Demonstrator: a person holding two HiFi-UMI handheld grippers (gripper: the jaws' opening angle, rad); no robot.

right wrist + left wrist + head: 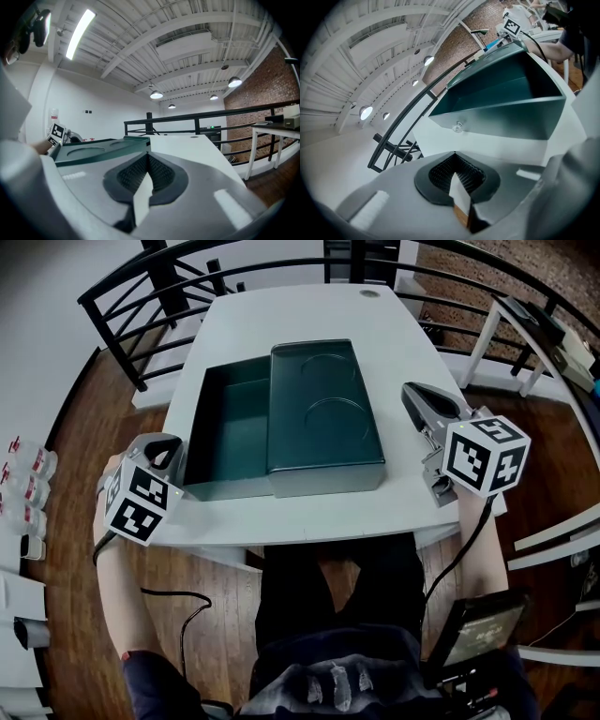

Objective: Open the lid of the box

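A dark green box [208,399] stands at the middle of the white counter [394,324]. It is rectangular, with smooth, matte walls that look like plastic. Its lid [323,418] is the same green and has a raised rim and two shallow round recesses pressed into its top. The lid lies toward the box's 3 o'clock side and overlaps the edge there. How much of the box sits under it cannot be told. The 9 o'clock part of the box is uncovered and shows a bare green floor.

In the left gripper view, the near wall of the box [511,119] carries a small shiny stud [458,125].

The left gripper [169,451] lies at about 8 o'clock of the box, just beside its corner. Its jaws are pressed together with nothing between them. The right gripper [412,392] rests at 3 o'clock, near the lid's edge. Its ribbed black pads are closed on each other and also hold nothing.

Each gripper is grey and carries a white cube printed with black square markers. A black metal railing [141,296] curves round the counter from 9 to 2 o'clock.
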